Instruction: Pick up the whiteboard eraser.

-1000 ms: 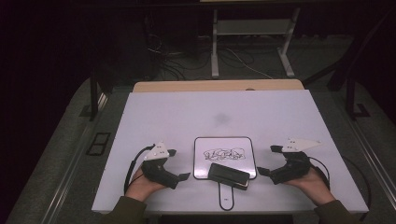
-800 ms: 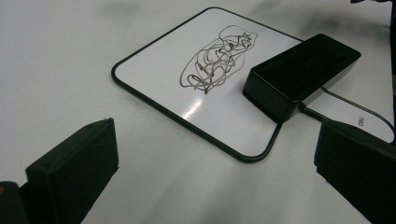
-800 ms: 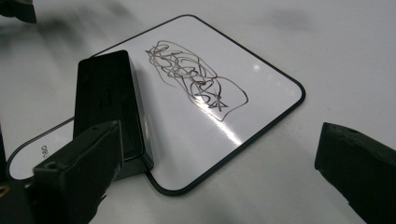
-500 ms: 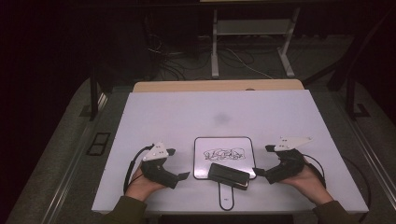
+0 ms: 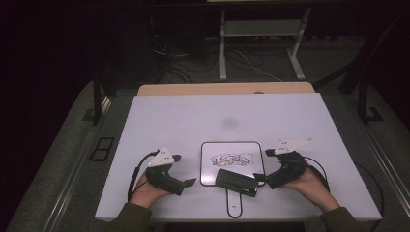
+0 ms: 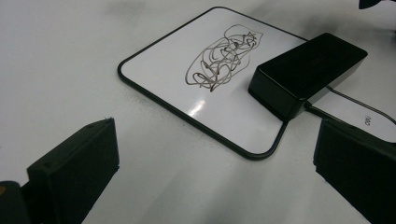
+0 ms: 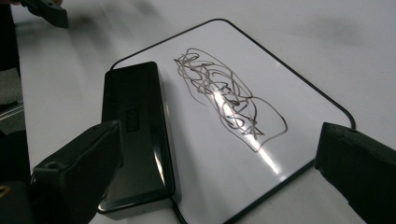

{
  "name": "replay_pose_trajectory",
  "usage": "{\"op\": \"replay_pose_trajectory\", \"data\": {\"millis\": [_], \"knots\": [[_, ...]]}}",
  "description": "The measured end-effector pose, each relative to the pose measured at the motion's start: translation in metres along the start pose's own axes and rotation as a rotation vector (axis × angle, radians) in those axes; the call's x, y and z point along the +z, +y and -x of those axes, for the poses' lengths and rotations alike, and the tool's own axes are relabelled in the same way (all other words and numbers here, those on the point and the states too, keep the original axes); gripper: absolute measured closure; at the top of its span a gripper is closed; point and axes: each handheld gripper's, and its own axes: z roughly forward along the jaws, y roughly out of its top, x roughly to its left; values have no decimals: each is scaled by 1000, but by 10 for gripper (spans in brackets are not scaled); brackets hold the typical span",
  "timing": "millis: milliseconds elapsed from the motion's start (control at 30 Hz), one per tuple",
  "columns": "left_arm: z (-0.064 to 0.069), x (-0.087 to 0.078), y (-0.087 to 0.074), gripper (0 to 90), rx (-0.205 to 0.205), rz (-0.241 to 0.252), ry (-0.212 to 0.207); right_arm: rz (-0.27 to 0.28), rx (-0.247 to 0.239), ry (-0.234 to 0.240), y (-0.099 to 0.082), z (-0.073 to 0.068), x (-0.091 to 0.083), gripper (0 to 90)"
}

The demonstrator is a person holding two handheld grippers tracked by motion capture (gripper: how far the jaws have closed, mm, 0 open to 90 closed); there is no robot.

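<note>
A: What did the high view show?
B: Lower centre, a black eraser lay on the scribbled whiteboard, with the right claw spread just beside it and the left claw spread.

A: And the gripper views?
B: Left gripper view: eraser at upper right. Right gripper view: eraser at left, on the board.

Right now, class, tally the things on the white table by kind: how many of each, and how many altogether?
Whiteboard: 1
Eraser: 1
Grippers: 2, left gripper and right gripper, jaws open
Total: 4
</note>
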Motion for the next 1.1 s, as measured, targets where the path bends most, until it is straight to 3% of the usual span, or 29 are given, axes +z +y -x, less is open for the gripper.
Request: {"op": "replay_pose_trajectory", "data": {"millis": [567,1000,1100], "knots": [[2,2,-1,0,10,-6,-4,-32,-51,60,17,-10,21,1],[1,2,-2,0,-4,-9,11,-58,-84,97,29,-19,37,1],[1,2,-2,0,-3,-8,12,-83,-94,108,29,-24,42,1]]}}
